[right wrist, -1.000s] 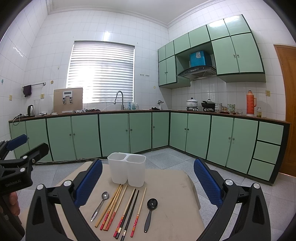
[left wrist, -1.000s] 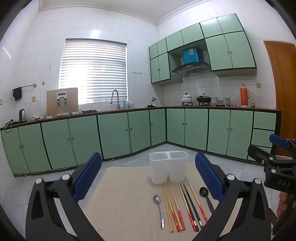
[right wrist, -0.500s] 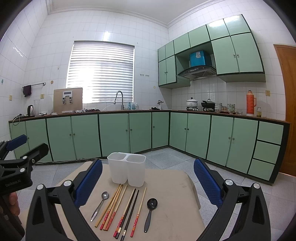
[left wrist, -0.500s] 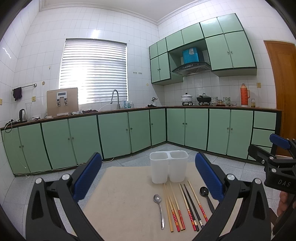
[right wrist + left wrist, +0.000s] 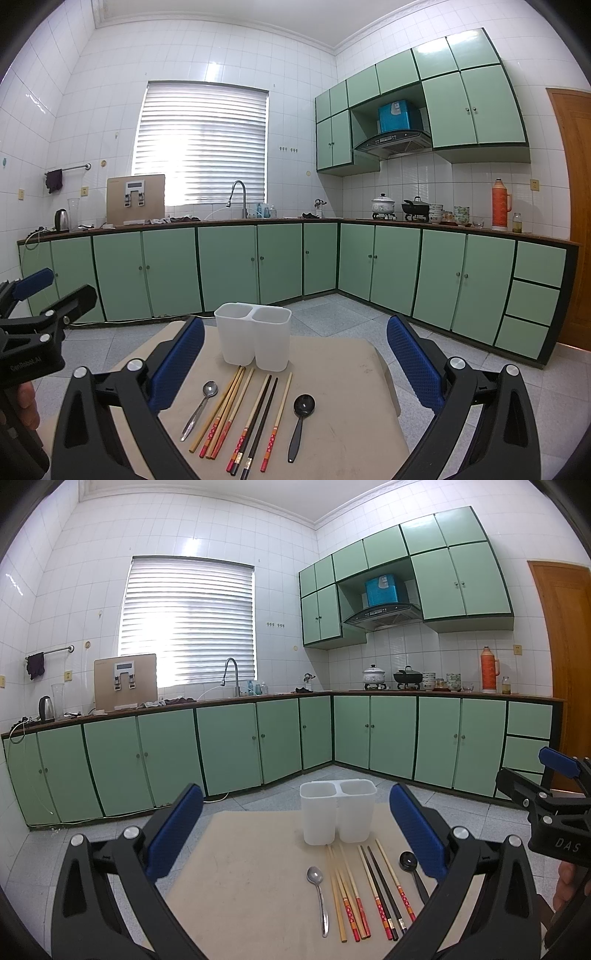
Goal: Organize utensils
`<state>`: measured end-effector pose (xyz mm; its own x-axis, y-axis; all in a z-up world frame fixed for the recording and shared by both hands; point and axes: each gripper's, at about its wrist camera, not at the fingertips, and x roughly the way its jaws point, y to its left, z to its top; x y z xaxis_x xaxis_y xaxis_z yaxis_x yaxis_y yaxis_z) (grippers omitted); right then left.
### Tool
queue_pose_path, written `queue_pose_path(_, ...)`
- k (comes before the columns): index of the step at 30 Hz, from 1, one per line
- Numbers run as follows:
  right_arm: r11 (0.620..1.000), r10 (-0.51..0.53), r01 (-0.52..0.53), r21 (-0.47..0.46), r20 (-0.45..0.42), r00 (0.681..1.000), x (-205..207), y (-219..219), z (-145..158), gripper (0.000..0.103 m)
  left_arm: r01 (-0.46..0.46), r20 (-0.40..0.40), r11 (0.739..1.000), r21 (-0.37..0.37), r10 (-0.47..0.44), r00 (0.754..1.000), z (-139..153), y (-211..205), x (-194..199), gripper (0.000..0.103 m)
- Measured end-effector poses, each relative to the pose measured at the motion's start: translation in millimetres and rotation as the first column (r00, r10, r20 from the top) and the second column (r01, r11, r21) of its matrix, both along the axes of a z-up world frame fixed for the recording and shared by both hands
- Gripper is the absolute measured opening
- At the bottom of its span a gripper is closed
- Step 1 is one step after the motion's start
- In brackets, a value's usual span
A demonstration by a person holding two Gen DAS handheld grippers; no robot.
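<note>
A white two-compartment holder (image 5: 337, 815) (image 5: 253, 340) stands empty on a beige table (image 5: 240, 867) (image 5: 343, 398). In front of it lie a metal spoon (image 5: 318, 893) (image 5: 199, 409), several chopsticks (image 5: 365, 890) (image 5: 240, 413) with red or black ends, and a black spoon (image 5: 410, 867) (image 5: 300, 417). My left gripper (image 5: 295, 834) hovers open above the near table edge, left of the utensils. My right gripper (image 5: 295, 358) hovers open over the utensils. Each gripper also shows at the edge of the other's view.
Green cabinets (image 5: 229, 749) and a counter with a sink tap (image 5: 231, 672), kettle (image 5: 46, 709) and pots (image 5: 391, 675) line the far walls. Tiled floor (image 5: 332, 317) surrounds the table. A wooden door (image 5: 565, 657) is at the right. A person's hand (image 5: 27, 404) holds the left gripper.
</note>
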<state>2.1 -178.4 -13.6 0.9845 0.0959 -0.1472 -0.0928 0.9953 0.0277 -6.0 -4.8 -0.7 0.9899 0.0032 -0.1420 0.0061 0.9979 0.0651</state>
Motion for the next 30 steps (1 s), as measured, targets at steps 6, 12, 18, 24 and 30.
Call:
queue_pose_path(6, 1.000, 0.000, 0.000, 0.000, 0.000, 1.000, 0, 0, 0, 0.097, -0.001, 0.000, 1.000, -0.001, 0.001, 1.000, 0, 0, 0, 0.098)
queue_pose_path(12, 1.000, 0.000, 0.000, 0.000, -0.001, 1.000, 0, 0, 0, 0.097, -0.001, -0.002, 1.000, -0.002, 0.001, 1.000, 0, 3, 1, 0.098)
queue_pose_path(18, 1.000, -0.001, 0.001, 0.001, -0.009, 1.000, 2, 5, -8, 0.097, -0.003, -0.009, 1.000, -0.004, 0.003, 1.000, -3, 7, 1, 0.098)
queue_pose_path(24, 1.000, -0.008, 0.008, -0.004, -0.027, 1.000, 12, -1, -13, 0.097, -0.011, -0.033, 1.000, -0.005, 0.011, 0.999, -9, 11, 8, 0.098)
queue_pose_path(30, 0.999, -0.036, 0.034, -0.016, -0.107, 0.994, 32, -5, -25, 0.097, -0.048, -0.114, 0.998, -0.028, 0.044, 0.993, -24, 29, 30, 0.098)
